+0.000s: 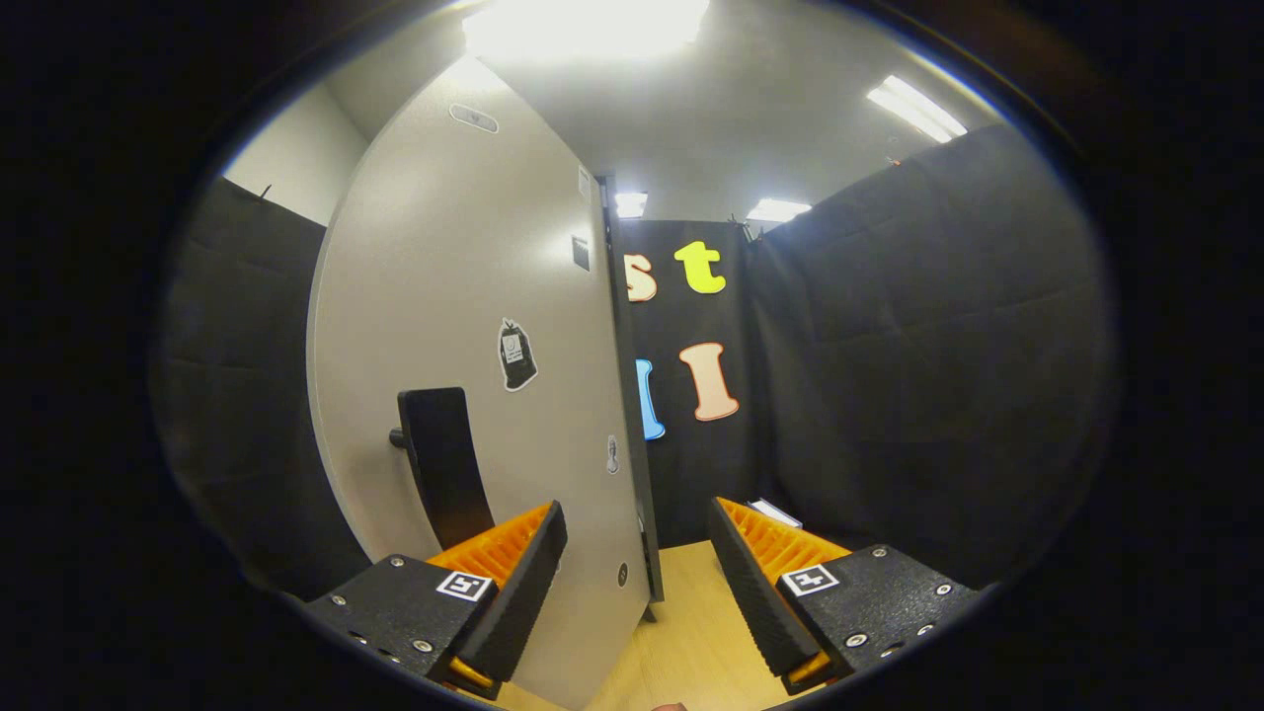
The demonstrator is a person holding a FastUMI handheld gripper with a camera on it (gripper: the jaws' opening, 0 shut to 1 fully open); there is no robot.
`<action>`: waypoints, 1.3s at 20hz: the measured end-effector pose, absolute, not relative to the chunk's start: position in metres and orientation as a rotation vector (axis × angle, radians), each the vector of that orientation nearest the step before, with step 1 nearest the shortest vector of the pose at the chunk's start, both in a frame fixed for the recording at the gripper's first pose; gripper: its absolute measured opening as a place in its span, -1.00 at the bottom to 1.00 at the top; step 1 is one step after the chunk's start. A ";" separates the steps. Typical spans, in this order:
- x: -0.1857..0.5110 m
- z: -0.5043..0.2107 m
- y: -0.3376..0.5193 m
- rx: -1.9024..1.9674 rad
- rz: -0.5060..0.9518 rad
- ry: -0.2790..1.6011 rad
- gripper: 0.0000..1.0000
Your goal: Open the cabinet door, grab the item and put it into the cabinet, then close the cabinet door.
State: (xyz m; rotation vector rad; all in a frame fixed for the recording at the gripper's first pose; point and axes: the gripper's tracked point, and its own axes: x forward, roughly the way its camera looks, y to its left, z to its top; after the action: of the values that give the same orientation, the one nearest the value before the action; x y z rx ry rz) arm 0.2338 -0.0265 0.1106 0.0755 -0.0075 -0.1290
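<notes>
The cabinet door (pixel 464 326) stands upright, its long axis vertical, its pale face running from beside the left finger away toward twelve o'clock, where its dark free edge (pixel 632 415) rises between the fingers. A black handle (pixel 442 464) is mounted low on that face, upright with a slight lean, just beyond the left fingertip at about ten o'clock. A sticker (pixel 516 354) sits above it. The gripper (pixel 637 548) is spread wide, pinching nothing; the door's lower edge passes between the fingers without touching either. Below lies a light wooden tabletop (pixel 691 632). Black cloth walls (pixel 918 375) close the booth from one to three o'clock, leaving open room right of the door.
</notes>
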 end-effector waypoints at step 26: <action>0.364 0.074 0.133 0.051 0.174 0.129 0.88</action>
State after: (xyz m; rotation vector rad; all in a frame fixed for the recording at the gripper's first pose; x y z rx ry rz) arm 0.3644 0.1330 0.0735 0.0514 0.1287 0.1743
